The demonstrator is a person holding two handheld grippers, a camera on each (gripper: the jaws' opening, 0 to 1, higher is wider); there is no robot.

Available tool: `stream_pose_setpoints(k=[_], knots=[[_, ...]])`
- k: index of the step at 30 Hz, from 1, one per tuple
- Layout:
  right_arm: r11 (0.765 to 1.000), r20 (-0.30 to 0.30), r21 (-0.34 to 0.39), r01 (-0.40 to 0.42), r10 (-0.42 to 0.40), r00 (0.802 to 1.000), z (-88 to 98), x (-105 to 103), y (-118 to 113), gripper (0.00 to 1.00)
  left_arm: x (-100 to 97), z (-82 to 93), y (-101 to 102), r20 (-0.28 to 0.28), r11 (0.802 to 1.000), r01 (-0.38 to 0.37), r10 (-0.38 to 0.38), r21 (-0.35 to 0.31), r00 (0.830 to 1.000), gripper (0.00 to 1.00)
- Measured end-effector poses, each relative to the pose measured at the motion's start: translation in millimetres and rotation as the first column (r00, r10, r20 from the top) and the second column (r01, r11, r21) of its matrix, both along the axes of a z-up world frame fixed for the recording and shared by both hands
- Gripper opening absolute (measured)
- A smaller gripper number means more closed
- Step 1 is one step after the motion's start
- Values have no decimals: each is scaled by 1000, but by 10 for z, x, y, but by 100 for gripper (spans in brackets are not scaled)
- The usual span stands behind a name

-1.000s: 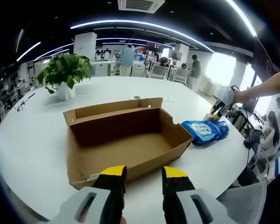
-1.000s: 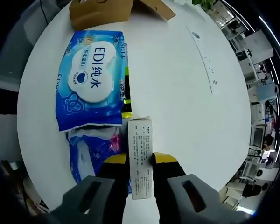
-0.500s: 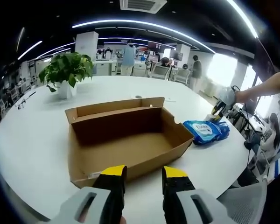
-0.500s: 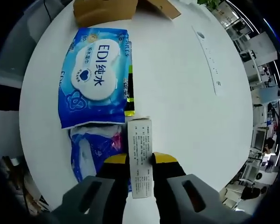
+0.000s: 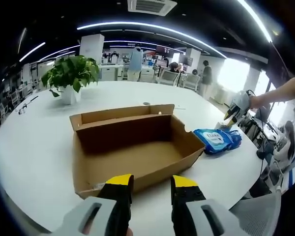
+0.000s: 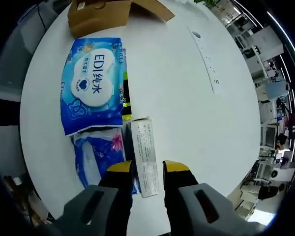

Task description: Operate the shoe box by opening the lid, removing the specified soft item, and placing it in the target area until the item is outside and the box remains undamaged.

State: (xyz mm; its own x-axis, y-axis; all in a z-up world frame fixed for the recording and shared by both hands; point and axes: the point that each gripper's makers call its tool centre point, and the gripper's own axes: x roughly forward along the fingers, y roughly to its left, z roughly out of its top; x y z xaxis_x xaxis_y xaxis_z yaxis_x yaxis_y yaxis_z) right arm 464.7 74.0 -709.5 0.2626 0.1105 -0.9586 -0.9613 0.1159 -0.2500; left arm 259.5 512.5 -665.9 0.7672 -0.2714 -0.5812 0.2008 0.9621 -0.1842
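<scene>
Right gripper (image 6: 143,167) has its jaws spread around a small white carton (image 6: 144,156), not squeezing it as far as we can tell. Just left of the carton we've got the blue wipes pack (image 6: 93,84) lying flat over a second blue pouch (image 6: 97,159), all on the white table (image 6: 187,103). Beyond the wipes pack sits a corner of the shoe box (image 6: 99,11).

Left gripper (image 5: 151,183) is parted, holding nothing, hovering at the near wall of the shoe box (image 5: 135,145). It's open, lid off, looks empty. Right of the box: the wipes pack (image 5: 217,139), with the right gripper (image 5: 236,105) above it. Behind the box, a potted plant (image 5: 69,77).
</scene>
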Motion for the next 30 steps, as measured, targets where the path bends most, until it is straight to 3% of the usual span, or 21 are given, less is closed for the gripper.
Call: stream_pose_setpoints(k=[10, 13, 30], knots=[[999, 25, -28, 24, -24, 999, 133, -133, -115, 22, 25, 26, -41, 18, 999, 31, -30, -18, 999, 31], [999, 55, -17, 48, -47, 997, 223, -142, -108, 22, -1, 11, 5, 19, 999, 37, -37, -23, 999, 30], [997, 77, -22, 79, -77, 994, 420, -371, -37, 24, -153, 63, 200, 41, 998, 57, -56, -34, 998, 30]])
